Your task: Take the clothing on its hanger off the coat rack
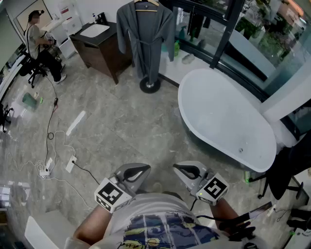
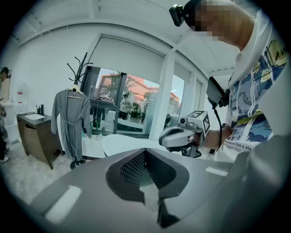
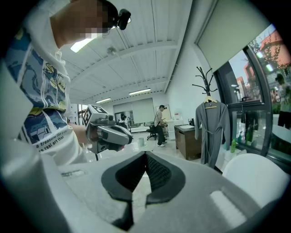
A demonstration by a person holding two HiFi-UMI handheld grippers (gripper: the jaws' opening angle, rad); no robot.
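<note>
Holds left hand-held gripper (image 1: 145, 169) and right hand-held gripper (image 1: 179, 169) near, both clenched on nothing. Faces the grey robe (image 1: 145, 39) on its hanger (image 1: 146, 6), far off on the coat rack (image 1: 149, 85), between cabinet (image 1: 99, 46) and bathtub (image 1: 223, 112)

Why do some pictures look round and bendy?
Left gripper view: the wide lens bends straight lines, corners go black, the near jaws are fuzzy, bright windows beside the grey bathrobe on its wooden hanger. Right gripper view: same round bending, glowing ceiling lights. Head view: sharper, evenly lit.
</note>
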